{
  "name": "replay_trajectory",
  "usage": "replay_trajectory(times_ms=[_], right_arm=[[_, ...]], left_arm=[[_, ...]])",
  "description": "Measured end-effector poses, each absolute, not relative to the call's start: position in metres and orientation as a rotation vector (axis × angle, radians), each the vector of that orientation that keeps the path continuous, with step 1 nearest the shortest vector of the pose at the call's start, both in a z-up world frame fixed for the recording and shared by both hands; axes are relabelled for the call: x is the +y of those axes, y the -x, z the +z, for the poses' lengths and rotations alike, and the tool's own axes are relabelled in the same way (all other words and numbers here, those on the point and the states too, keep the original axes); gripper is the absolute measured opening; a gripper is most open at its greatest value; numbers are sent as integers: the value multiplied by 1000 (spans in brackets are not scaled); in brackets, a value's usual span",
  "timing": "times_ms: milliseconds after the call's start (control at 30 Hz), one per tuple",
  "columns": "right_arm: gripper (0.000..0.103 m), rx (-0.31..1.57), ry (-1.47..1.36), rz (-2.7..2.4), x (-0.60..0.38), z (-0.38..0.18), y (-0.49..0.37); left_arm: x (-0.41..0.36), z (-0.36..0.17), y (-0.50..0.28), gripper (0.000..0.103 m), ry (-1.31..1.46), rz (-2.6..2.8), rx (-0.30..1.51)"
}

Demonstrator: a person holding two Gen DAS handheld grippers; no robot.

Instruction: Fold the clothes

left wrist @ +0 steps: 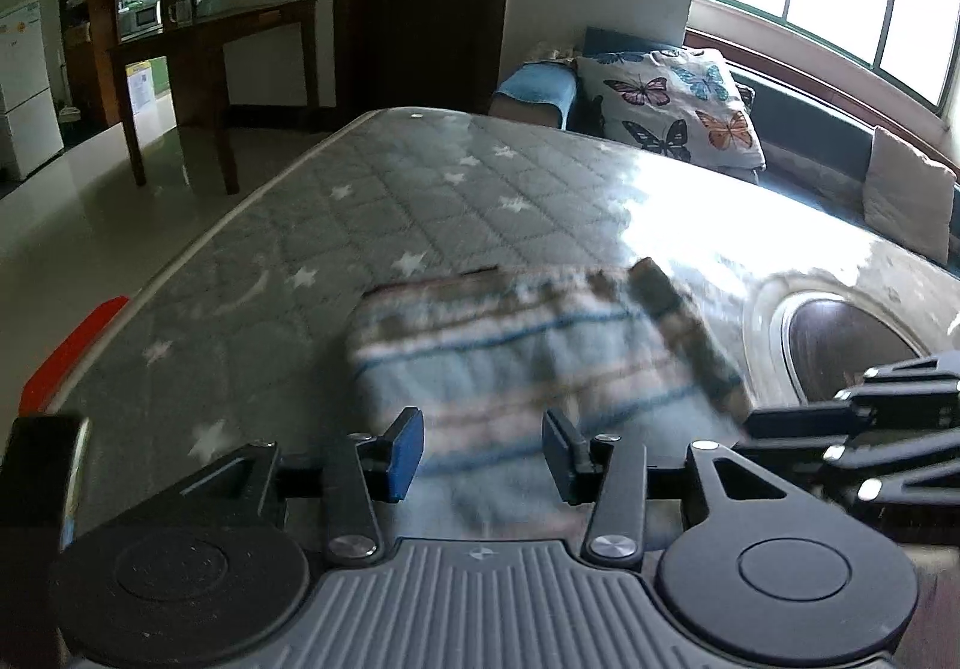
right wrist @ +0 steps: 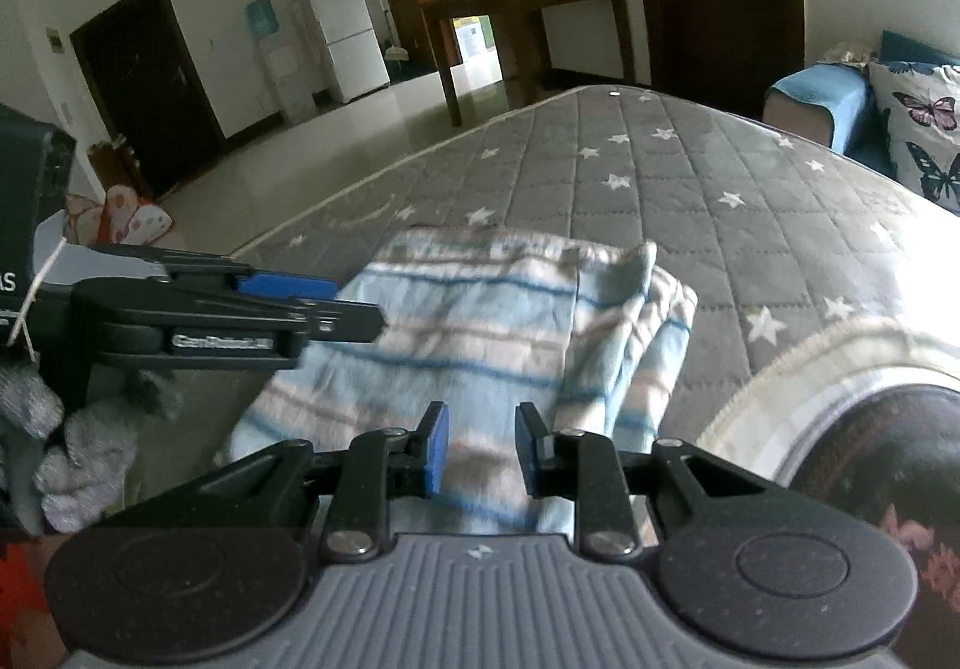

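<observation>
A folded striped cloth [left wrist: 528, 363] lies on the star-quilted mattress [left wrist: 384, 201], toward its near end, with one folded edge doubled along its right side. The left gripper [left wrist: 483, 456] hovers just over the cloth's near edge, fingers spread apart and holding nothing. The right gripper [right wrist: 480, 450] sits close beside it over the same edge, fingers parted more narrowly, also empty.
</observation>
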State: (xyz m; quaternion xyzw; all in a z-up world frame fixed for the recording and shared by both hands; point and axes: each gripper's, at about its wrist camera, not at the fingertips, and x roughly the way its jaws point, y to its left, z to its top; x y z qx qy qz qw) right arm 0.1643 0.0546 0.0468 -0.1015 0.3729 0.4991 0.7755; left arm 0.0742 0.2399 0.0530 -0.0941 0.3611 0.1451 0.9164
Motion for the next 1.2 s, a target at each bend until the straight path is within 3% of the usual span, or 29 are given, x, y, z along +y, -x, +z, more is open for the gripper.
replay_trajectory(times_ms=[633,733,867,1133,1200], right_arm=[[25,800,179,1004,19,28,-135],[32,786,187,997,17,30,-127],[51,766,199,988,14,34,-117],[68,727,221,970,8,40,-97],[76,718,225,966,6,42,-92]], left_arm=[[238,29,-6,49,197,378,786],[235,32,0,57,204,371,773],[227,34,4,68,212,369,769],[210,41,16,88,212,374,731],[205,43,19,90,206,373,720]])
